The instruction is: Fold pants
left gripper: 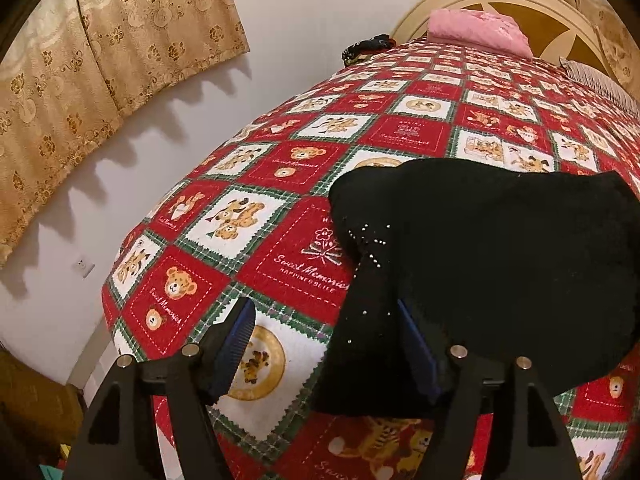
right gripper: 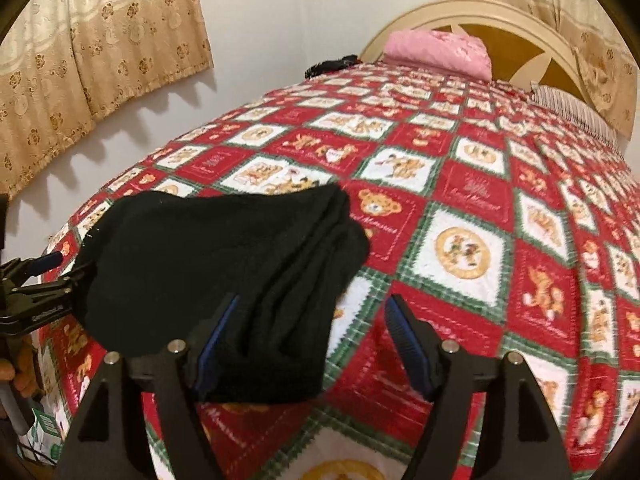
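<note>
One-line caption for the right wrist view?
Open right gripper over the near edge of folded black pants on a red teddy-bear bedspread, left gripper at their far side.

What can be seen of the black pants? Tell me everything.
The black pants look like a soft knit, with small shiny studs near one edge in the left wrist view. They lie folded into a compact bundle on the red patchwork bedspread, layered edges showing at the right end. Both the left gripper and right gripper are open around its near corners, gripping nothing.
</note>
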